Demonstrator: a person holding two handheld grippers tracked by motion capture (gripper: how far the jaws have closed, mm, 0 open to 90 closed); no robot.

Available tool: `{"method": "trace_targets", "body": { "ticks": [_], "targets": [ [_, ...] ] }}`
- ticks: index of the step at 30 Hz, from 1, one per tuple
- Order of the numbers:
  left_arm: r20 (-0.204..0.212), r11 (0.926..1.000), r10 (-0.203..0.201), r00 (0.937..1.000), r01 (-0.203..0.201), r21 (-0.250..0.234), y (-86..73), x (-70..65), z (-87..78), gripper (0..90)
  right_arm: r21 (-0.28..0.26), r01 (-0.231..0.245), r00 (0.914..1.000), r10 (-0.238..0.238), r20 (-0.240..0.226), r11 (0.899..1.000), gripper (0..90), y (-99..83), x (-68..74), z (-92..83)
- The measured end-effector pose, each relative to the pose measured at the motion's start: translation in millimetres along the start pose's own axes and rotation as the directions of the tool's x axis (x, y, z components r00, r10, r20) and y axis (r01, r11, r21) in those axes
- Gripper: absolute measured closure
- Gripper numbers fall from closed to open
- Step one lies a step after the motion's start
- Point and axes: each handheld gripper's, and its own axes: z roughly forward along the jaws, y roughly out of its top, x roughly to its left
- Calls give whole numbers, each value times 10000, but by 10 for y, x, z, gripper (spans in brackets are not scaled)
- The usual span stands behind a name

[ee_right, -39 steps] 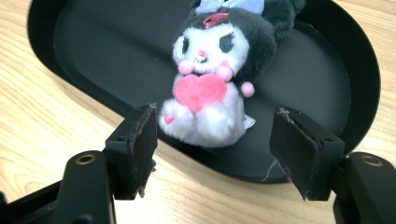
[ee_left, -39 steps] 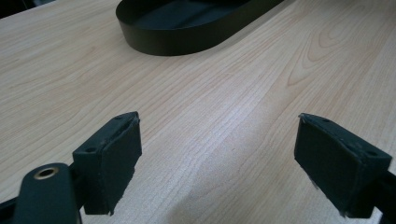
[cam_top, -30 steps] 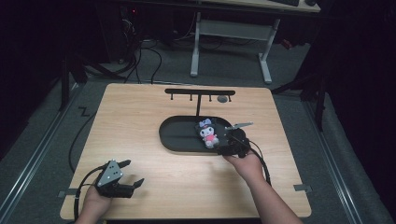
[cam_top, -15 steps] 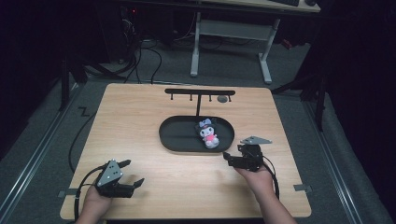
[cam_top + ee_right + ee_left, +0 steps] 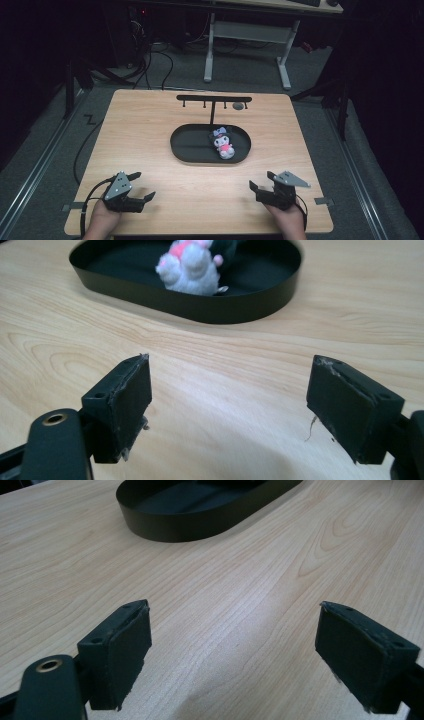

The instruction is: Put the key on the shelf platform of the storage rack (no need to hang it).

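Overhead and gripper-mounted views of a toy placement near its end. The plush toy (image 5: 223,144) is lying inside the black oval tray (image 5: 187,148), toward the tray's right half, with neither gripper touching it; the placing therefore appears done, and what is left, by this reading, is only for the hands to settle. The right gripper (image 5: 261,188) is resting near the table's (image 5: 150,125) front right corner, well apart from the tray, its jaws having just been opening and now standing apart with bare wood between them. The left gripper (image 5: 142,186) is sitting near the front left corner, jaws likewise spread on nothing.

The high view is giving the whole layout, including the black T-shaped rack (image 5: 214,101) behind the tray. The right gripper view is showing the toy (image 5: 192,266) close up, white and pink, against the tray wall (image 5: 210,310). The left gripper view is showing the tray (image 5: 200,522) from its other end.
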Motion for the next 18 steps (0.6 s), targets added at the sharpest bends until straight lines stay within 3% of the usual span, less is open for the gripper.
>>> {"method": "trace_targets", "body": {
  "ticks": [3, 5, 10, 18],
  "targets": [
    [1, 9995, -225, 9997, 225, -237, 7, 8, -16, 155, -311, -20, 10000, 17, -78, 9995, 184, -35, 24, -94],
    [-16, 9995, -230, 9997, 230, -229, 13, 6, -15, 155, -821, 133, 9999, -140, -81, 9965, 168, 13, 51, -149],
    [-12, 9999, -132, 9999, 132, -37, -1, -18, -21, 155, -456, 270, 9996, -274, -94, 9986, 155, -2, 72, -48],
    [-46, 9997, -209, 9998, 210, 125, -46, 15, -63, 154, -326, 155, 9998, -158, -89, 9994, 155, 15, 92, 58]
  ]
}}
